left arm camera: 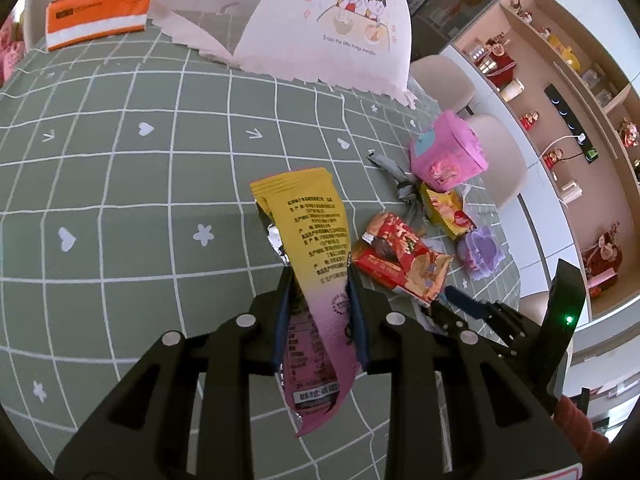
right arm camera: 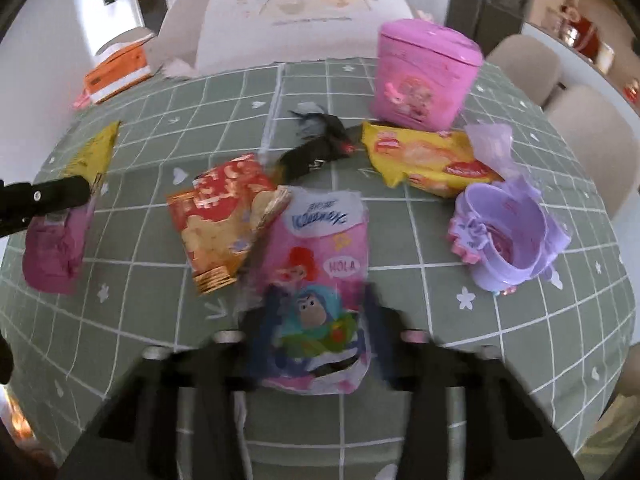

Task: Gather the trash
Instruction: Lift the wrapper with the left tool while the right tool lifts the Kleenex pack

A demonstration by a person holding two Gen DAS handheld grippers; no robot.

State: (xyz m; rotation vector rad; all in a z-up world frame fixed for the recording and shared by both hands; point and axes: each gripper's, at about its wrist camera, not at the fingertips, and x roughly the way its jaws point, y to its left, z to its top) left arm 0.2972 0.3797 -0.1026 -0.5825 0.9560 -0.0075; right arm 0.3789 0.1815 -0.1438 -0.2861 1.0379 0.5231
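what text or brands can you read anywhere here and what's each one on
"Kleenex" and "HOLA": pink cartoon tissue pack between the right gripper's fingers.
"Enjoy the little things everyday": pink food cover with a cartoon of two children; small, so the reading is uncertain.
Black print on the yellow and pink foil wrapper in the left gripper: too small to read.
Orange tissue box, red snack bag, yellow snack bag: print blurred.

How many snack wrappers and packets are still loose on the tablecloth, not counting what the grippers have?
3: red snack bag centre-left, black wrapper behind it, yellow packet before the pink bin. More may hide beneath.
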